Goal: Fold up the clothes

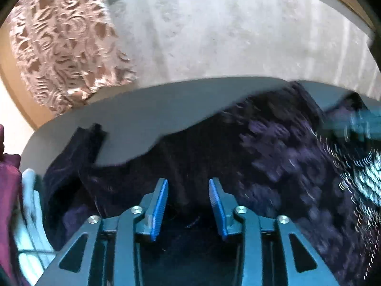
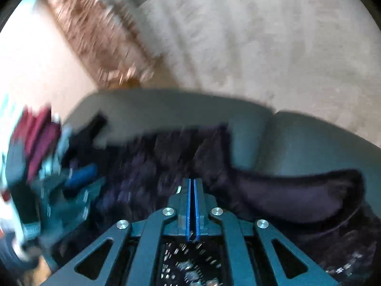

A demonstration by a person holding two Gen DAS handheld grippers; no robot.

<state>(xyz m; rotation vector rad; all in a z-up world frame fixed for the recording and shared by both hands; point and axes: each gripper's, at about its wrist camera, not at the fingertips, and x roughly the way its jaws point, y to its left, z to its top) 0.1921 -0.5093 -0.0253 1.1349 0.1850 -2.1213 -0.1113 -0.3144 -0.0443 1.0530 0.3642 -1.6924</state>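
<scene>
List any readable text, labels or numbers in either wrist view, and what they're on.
None readable. The dark purple garment bears shiny sequins, no lettering. The maroon clothes are plain. Both views are motion-blurred, so small print, if any, could not be read.

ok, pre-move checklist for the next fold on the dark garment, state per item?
1. Left gripper clear of cloth: ok, pads stand apart, nothing pinched between them.
2. Right gripper closed: ok, pads meet.
3. Right gripper holding fabric: cannot tell, no cloth shows between the pads.
4. Dark sequinned garment spread flat on the grey table: not ok, it lies bunched, one part curling out to the right in the right wrist view.
5. Table room beyond the garment: ok, bare grey surface there.
6. Other clothes apart from the garment: cannot tell, the maroon pile sits close at the left edge.
</scene>
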